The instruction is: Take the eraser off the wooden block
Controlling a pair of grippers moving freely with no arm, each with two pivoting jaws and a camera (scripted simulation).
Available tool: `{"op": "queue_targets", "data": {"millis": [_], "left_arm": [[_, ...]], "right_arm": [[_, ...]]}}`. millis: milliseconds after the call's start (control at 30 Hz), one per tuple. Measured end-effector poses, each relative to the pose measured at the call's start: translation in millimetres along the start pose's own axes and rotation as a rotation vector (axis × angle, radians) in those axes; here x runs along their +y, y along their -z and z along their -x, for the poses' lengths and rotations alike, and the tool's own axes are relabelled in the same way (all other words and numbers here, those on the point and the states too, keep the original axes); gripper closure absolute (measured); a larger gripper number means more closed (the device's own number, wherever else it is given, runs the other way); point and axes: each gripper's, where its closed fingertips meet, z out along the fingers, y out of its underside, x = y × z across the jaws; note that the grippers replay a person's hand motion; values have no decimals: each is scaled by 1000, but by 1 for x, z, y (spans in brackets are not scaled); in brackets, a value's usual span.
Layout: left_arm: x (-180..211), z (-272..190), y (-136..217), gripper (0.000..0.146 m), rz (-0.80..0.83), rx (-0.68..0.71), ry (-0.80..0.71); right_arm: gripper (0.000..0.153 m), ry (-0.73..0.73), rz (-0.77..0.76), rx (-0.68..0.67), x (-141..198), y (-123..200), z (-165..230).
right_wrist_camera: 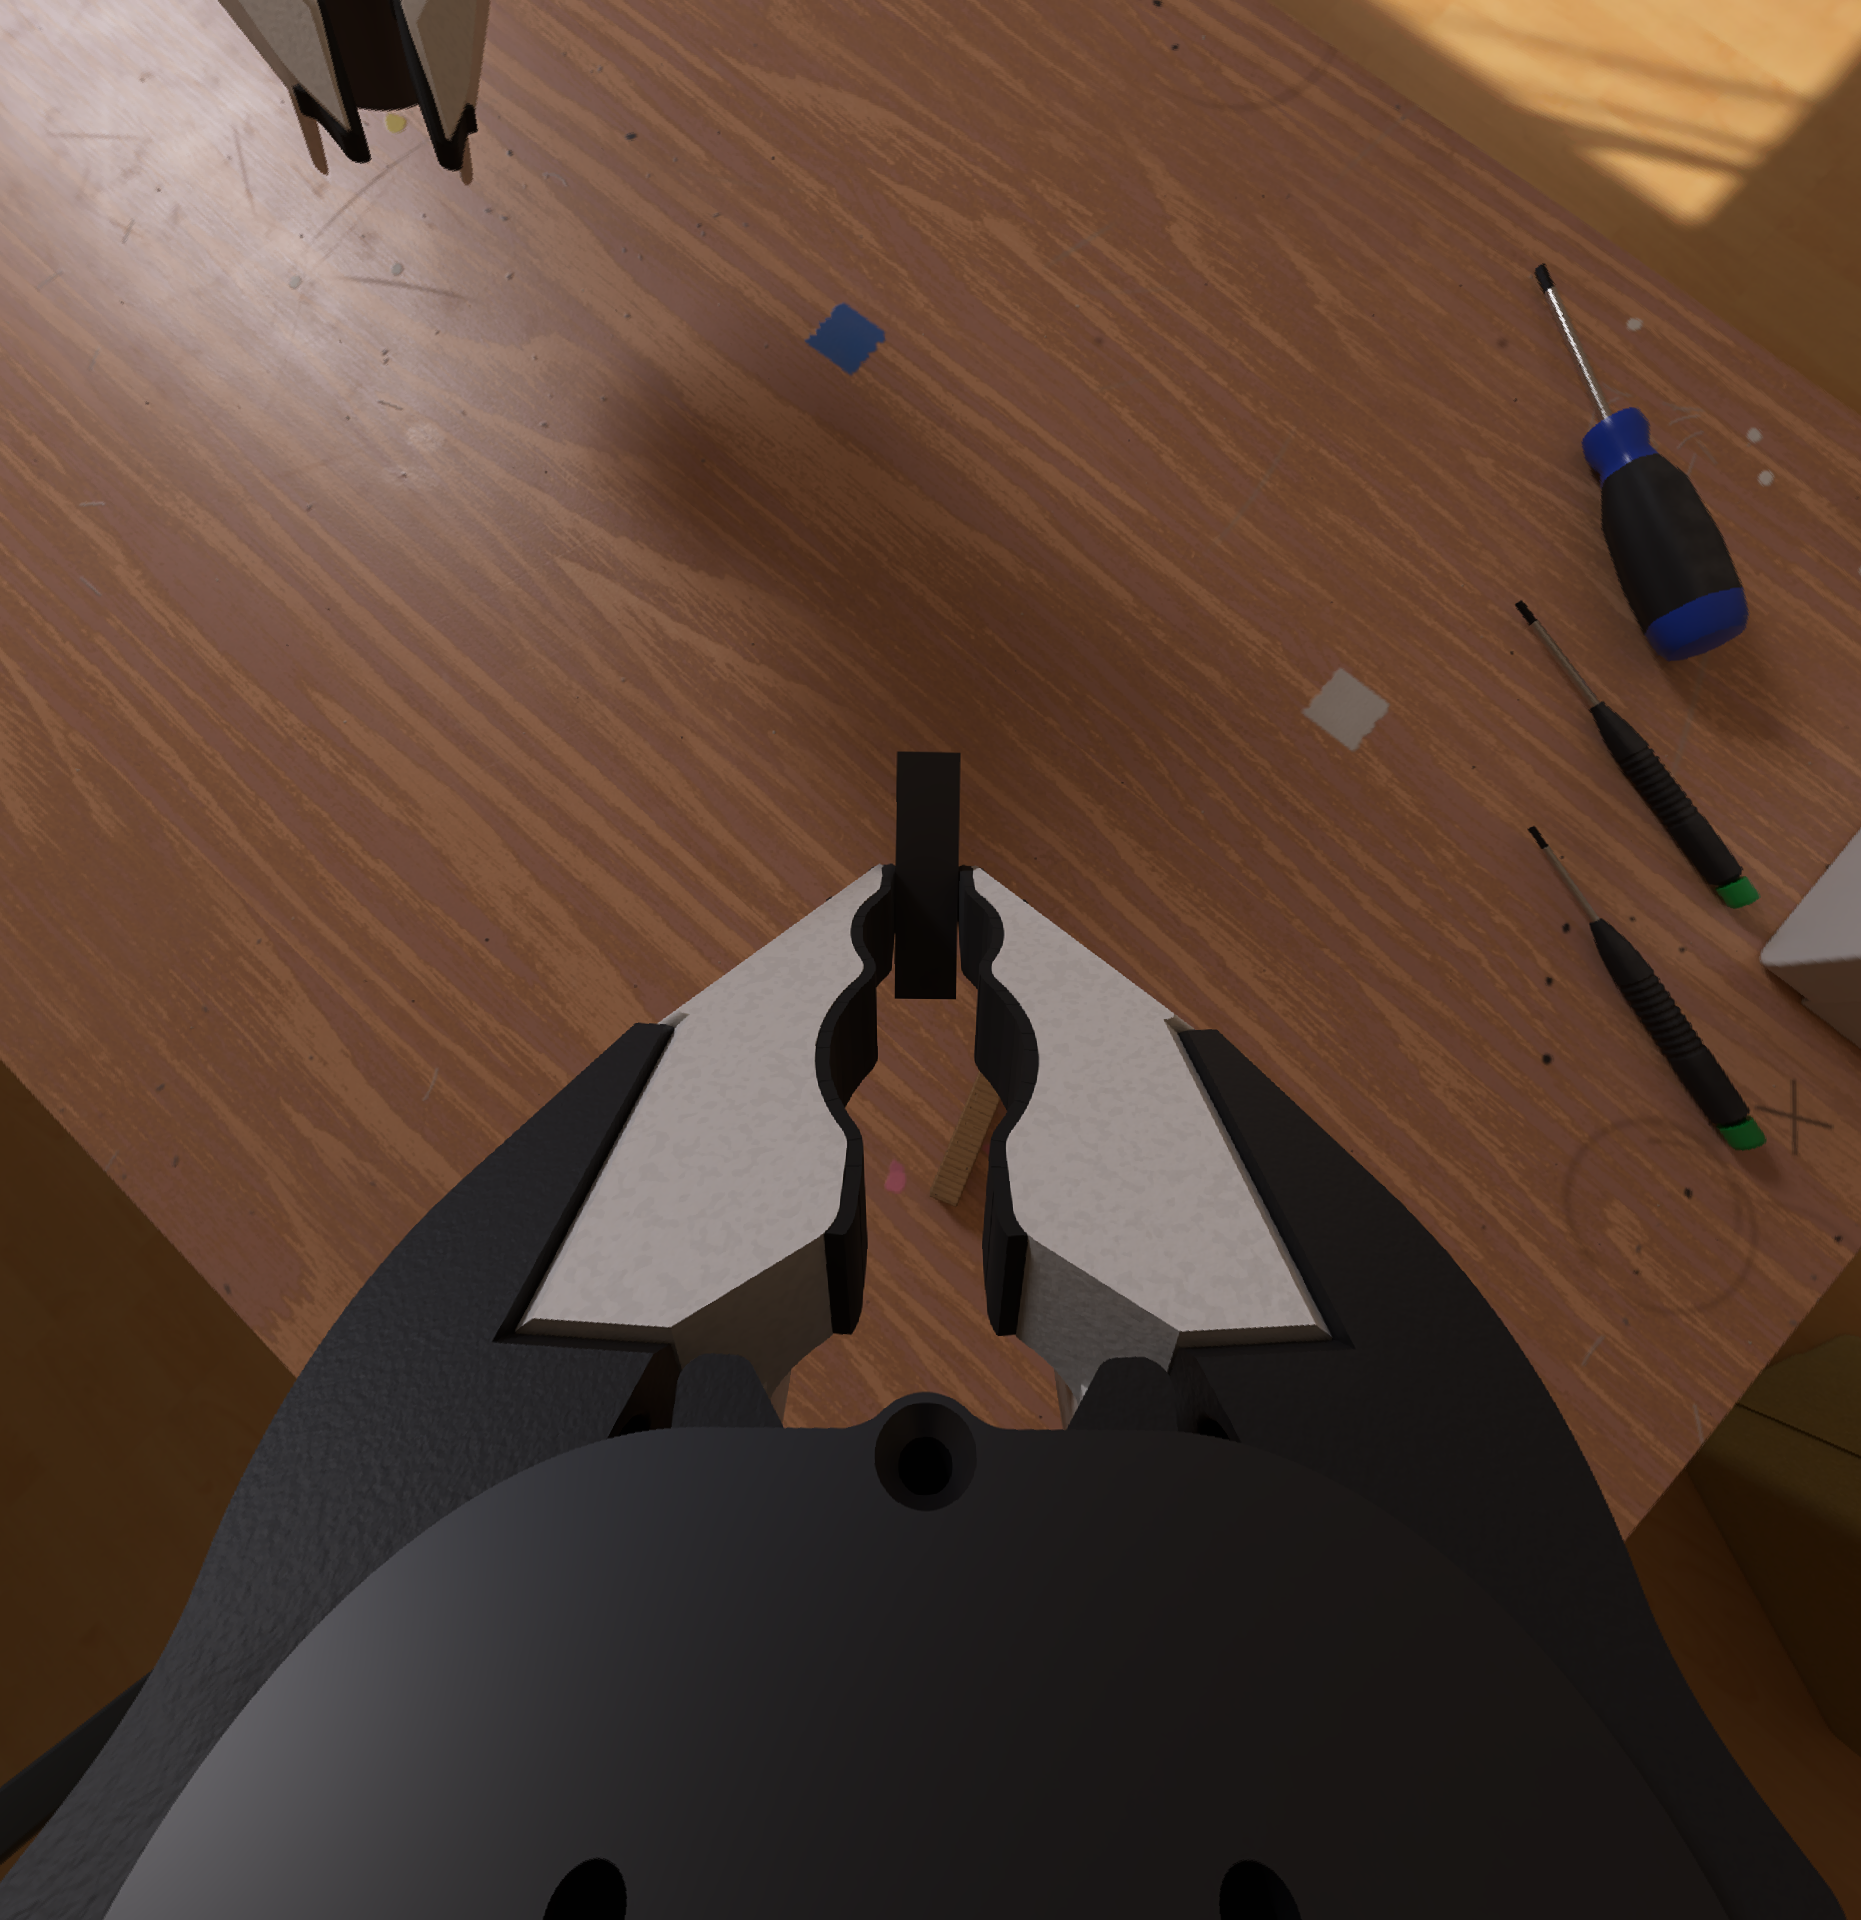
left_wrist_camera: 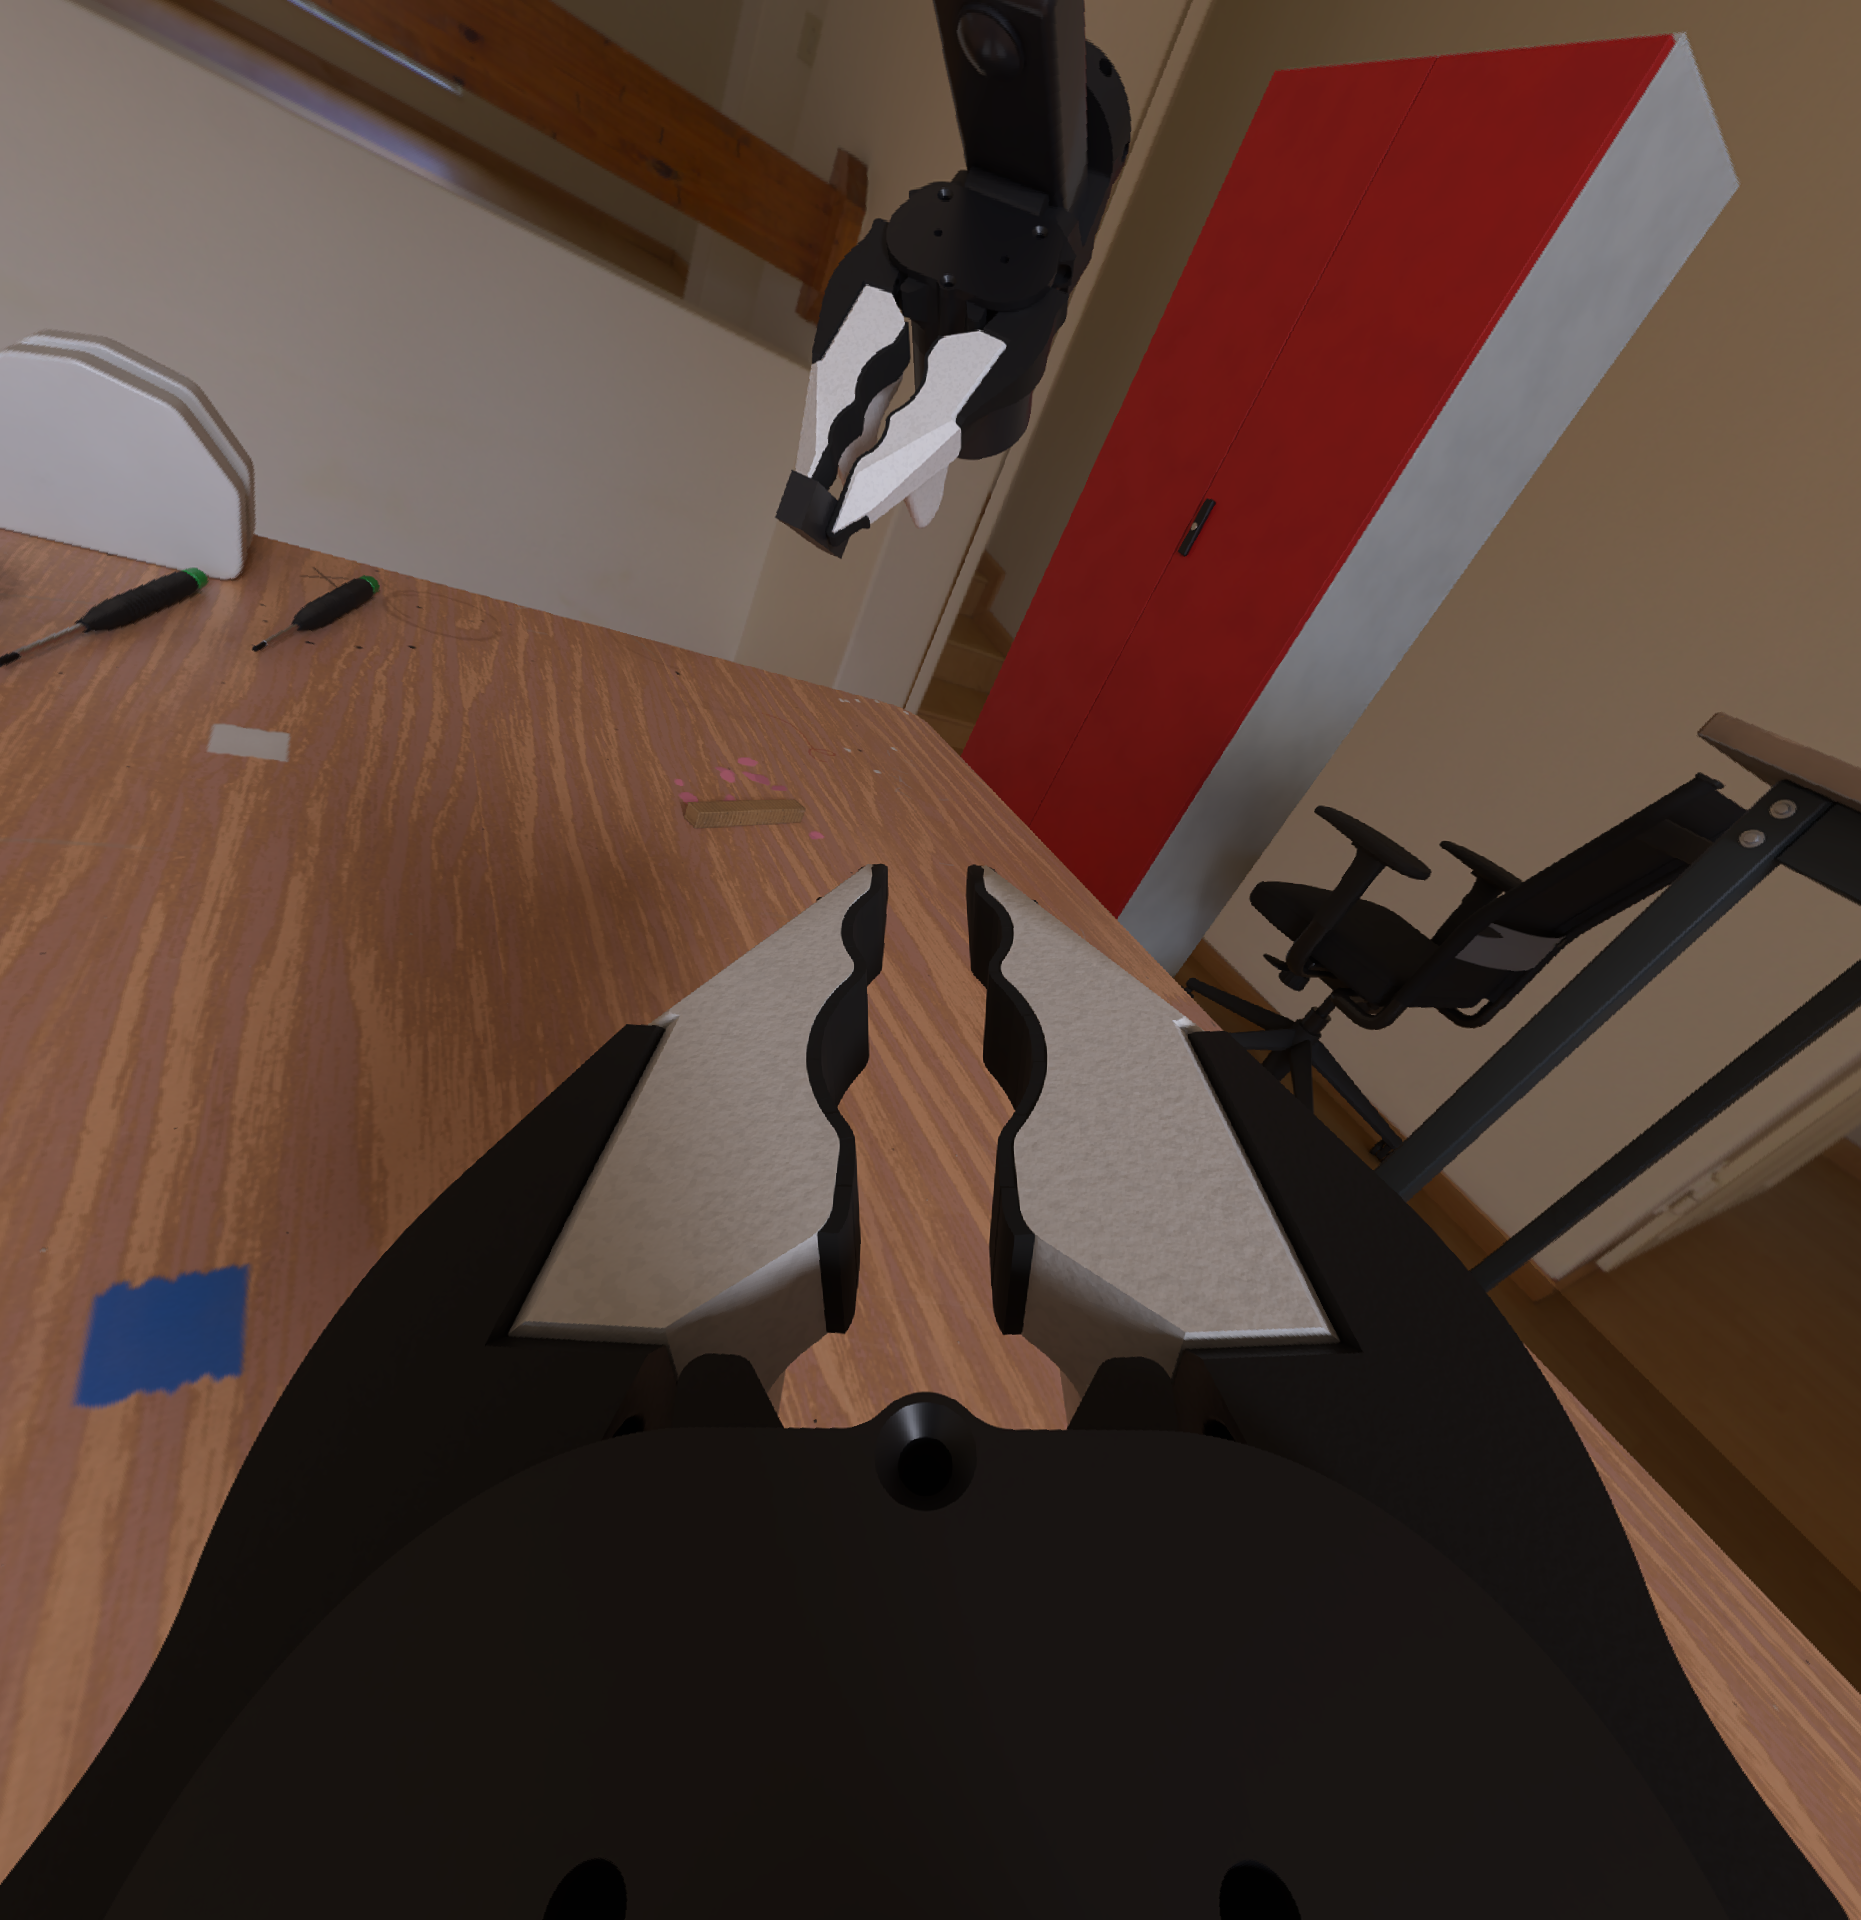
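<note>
The right gripper (right_wrist_camera: 926, 878) hangs high above the wooden table (right_wrist_camera: 490, 623), its fingers clamped on the eraser (right_wrist_camera: 927, 873), a flat black bar that sticks out past the fingertips and is pinched between their front pads. Far below it, seen through the gap between the fingers, the wooden block (right_wrist_camera: 967, 1148) lies bare on the table, a small tan slab with a pink spot (right_wrist_camera: 894, 1179) on the tabletop just to its left. The eraser is thus clear of the block and held well above it. The left gripper (left_wrist_camera: 926, 873) sits low over the same table with its fingers apart and nothing between them; the block (left_wrist_camera: 744, 812) lies ahead of its tips and a little to the left, among pink flecks. Up ahead of it, the right gripper (left_wrist_camera: 853, 509) shows in the air with the black eraser (left_wrist_camera: 810, 507) at its tips. To the right gripper's right lie a blue-handled screwdriver (right_wrist_camera: 1658, 520) and two thin black screwdrivers with green caps (right_wrist_camera: 1653, 769), (right_wrist_camera: 1674, 1008), all well apart from the block. A grey patch (right_wrist_camera: 1345, 708) sits ahead and to the right, and a blue patch (right_wrist_camera: 846, 337) farther ahead. The left gripper's tips (right_wrist_camera: 386, 135) show at the far upper left of the right wrist view.
</note>
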Motion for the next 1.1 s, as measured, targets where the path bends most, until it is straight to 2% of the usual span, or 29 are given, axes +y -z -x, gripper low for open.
{"op": "queue_targets", "data": {"millis": [1100], "left_arm": [[0,0,0,131,4,-1,-1]], "right_arm": [[142,-4,12,-1,3,-1,-1]]}}
